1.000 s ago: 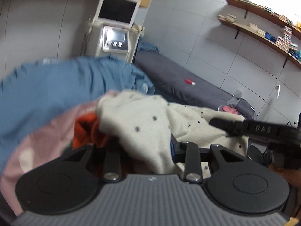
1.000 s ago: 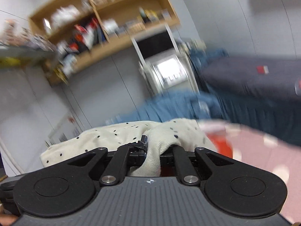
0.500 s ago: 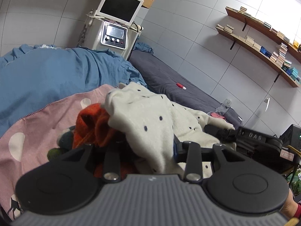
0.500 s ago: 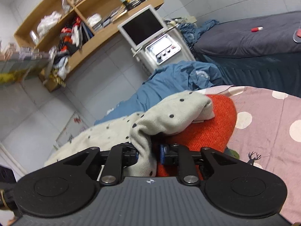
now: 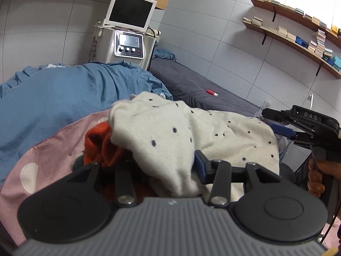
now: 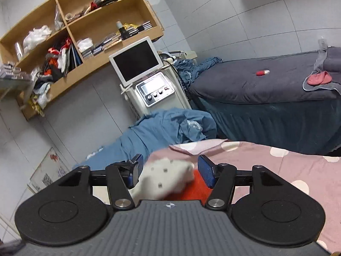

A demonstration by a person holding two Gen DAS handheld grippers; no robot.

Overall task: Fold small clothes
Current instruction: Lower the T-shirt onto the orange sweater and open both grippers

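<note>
Two grippers: left gripper (image 5: 168, 166) pinches the dotted top (image 5: 170, 132), draped over red knit (image 5: 100, 140) on the pink sheet (image 5: 42, 149); right gripper (image 6: 168, 170) gapes, empty—regrip the 3 o'clock hem, pull flat before folding.

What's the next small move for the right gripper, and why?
Probably re-grasp a free edge of the cream dotted garment. The right gripper is open with cloth loose between its pads, while the left gripper is clamped on it, over the orange garment.
</note>
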